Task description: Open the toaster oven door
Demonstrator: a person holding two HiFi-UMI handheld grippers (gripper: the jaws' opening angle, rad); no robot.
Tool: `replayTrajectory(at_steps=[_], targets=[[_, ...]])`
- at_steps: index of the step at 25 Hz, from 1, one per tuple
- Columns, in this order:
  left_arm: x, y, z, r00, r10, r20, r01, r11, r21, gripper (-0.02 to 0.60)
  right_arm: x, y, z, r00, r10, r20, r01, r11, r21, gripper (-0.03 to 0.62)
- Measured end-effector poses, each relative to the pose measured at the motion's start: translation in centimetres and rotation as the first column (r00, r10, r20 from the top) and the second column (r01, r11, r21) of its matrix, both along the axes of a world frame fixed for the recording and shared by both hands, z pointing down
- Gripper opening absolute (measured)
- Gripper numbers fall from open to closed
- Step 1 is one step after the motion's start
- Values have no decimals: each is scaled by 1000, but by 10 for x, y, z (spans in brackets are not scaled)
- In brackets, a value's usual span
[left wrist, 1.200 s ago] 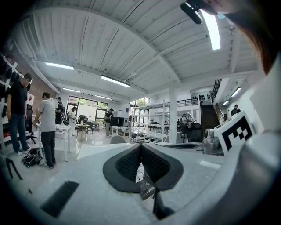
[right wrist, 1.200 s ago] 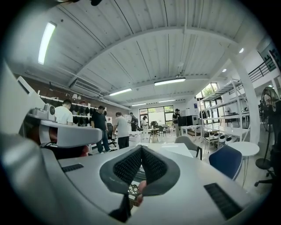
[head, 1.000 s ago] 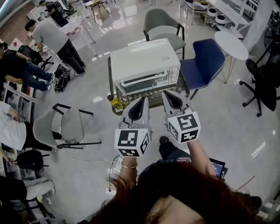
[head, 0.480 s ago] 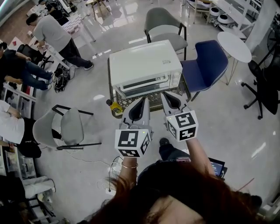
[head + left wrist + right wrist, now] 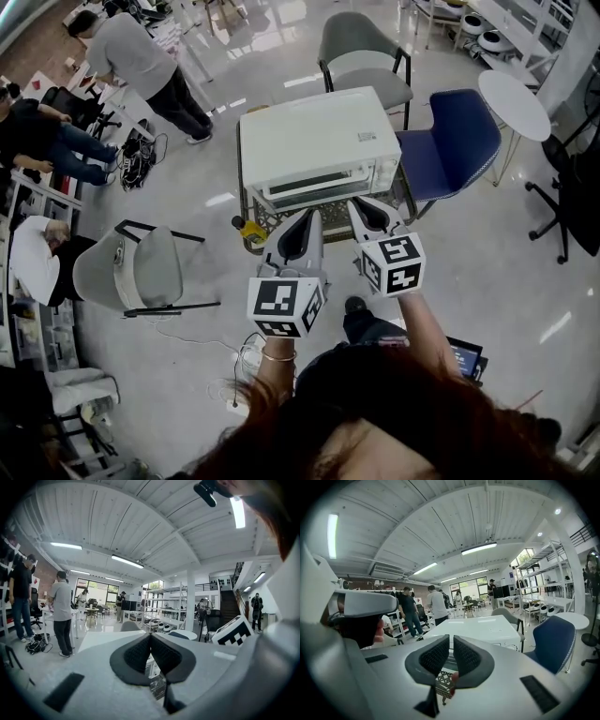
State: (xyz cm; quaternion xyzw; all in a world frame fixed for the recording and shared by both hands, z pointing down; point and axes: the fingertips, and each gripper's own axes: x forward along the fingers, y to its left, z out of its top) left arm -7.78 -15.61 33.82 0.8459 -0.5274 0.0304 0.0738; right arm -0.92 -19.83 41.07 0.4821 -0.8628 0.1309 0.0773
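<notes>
The white toaster oven (image 5: pixel 314 136) sits on a wire stand (image 5: pixel 255 208) ahead of me, its glass door (image 5: pixel 319 186) closed and facing me. My left gripper (image 5: pixel 310 217) hovers just short of the door's lower left, its jaws shut and empty. My right gripper (image 5: pixel 360 205) is beside it before the door's lower right; its jaws are opening, only a slit apart, with nothing between them. In the left gripper view the left gripper (image 5: pixel 150 634) shows its tips touching. The right gripper view shows the right gripper (image 5: pixel 451 637) below the oven's white top (image 5: pixel 473 627).
A yellow object (image 5: pixel 249 229) sits at the stand's left foot. A grey chair (image 5: pixel 361 52) and a blue chair (image 5: pixel 457 131) stand behind and right of the oven, another grey chair (image 5: pixel 141 272) to my left. A round white table (image 5: pixel 513 94) is at right; people (image 5: pixel 141 56) stand far left.
Both grippers have edged a little closer to the oven's front. The right jaws have parted slightly. The person at the far left has walked to the right.
</notes>
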Motion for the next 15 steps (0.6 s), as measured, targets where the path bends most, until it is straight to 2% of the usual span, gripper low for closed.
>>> replayTrajectory(at_steps=[15], targets=[[-5, -28, 10, 1000, -29, 7, 29, 999, -35, 15, 0, -38, 36, 996, 11, 93, 1, 992, -125, 57]])
